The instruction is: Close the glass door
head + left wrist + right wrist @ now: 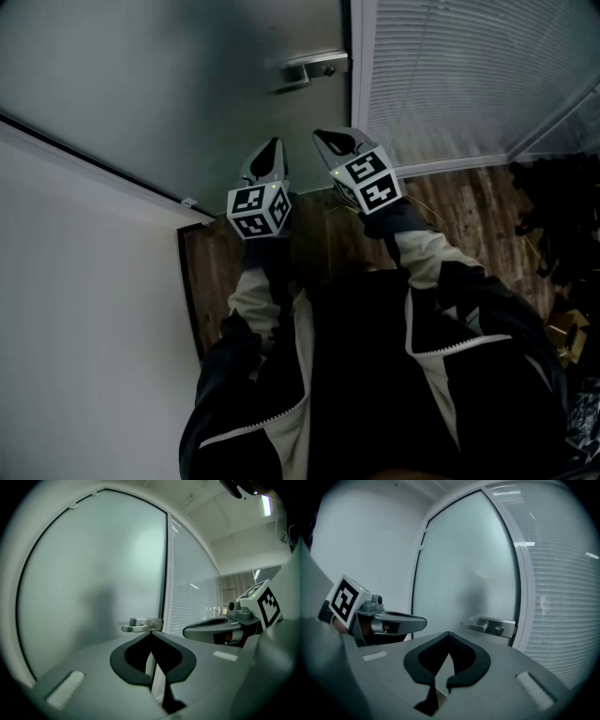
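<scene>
The frosted glass door [187, 84] fills the upper part of the head view. One long edge meets a white wall [84, 309] along a dark seal line. The other edge, which carries the metal lever handle [307, 67], lies against a white frame post [357, 75]. No gap shows between door and post, though I cannot tell whether the latch has caught. Beyond the post is a fixed glass panel with closed blinds [459, 75]. Open room for moving is a strip of wooden floor [469, 216] between the door and the person's dark jacket. It is hemmed at the right edge by dark clutter [553, 216] too dim to identify. The left gripper [270, 155] and the right gripper [336, 142] are held side by side, apart from each other, both pointing at the door below the handle. Neither touches the glass or the lever. In the left gripper view the jaw tips meet with nothing between them, and the handle sits just above them in the frame. In the right gripper view the jaws are likewise closed and empty, with the handle up and to their right.
</scene>
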